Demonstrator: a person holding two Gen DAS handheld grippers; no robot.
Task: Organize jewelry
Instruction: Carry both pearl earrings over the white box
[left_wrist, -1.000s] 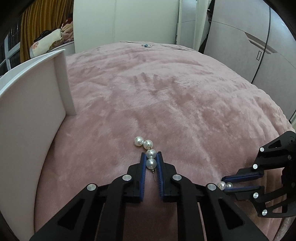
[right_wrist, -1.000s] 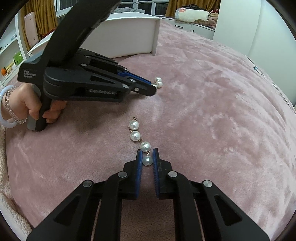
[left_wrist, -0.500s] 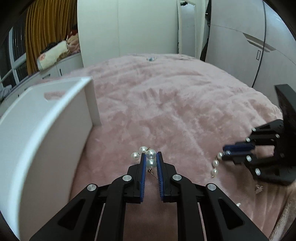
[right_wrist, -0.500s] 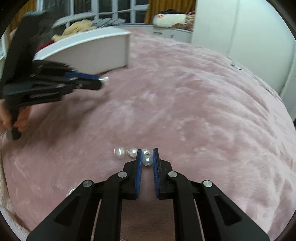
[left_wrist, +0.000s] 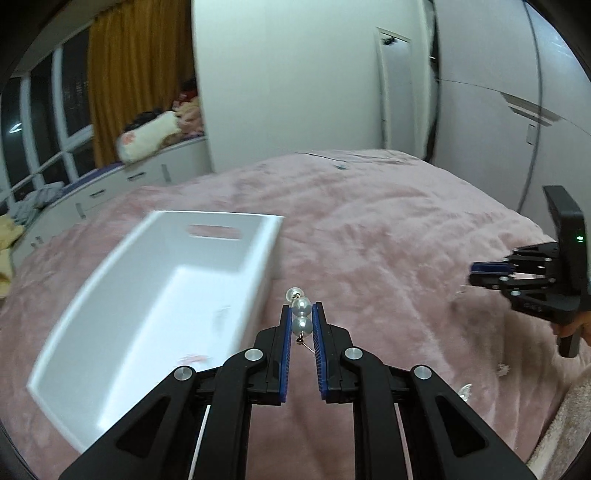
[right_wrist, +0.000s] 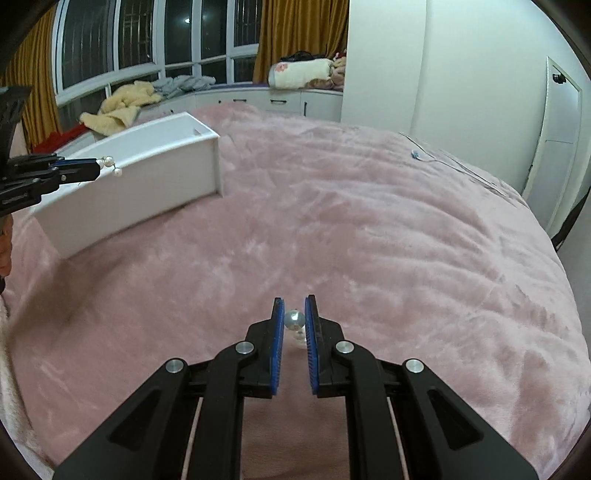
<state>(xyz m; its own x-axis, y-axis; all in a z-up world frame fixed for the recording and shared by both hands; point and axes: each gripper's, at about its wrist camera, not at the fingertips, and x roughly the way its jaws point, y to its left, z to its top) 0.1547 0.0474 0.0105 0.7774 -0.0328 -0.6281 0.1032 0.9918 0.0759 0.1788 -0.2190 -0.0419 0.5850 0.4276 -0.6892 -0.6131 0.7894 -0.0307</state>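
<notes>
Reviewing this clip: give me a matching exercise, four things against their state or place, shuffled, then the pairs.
Things:
1. Left claw
2. Right claw
3. White rectangular plastic bin
4. Small clear jewellery pieces

States:
A. Lying loose on the pink plush blanket
B. Shut on a strand of white pearls
C. Open-topped, resting on the blanket
D. Shut on a single round pearl bead

Pairs: 1-B, 2-D, 3-C, 4-A
</notes>
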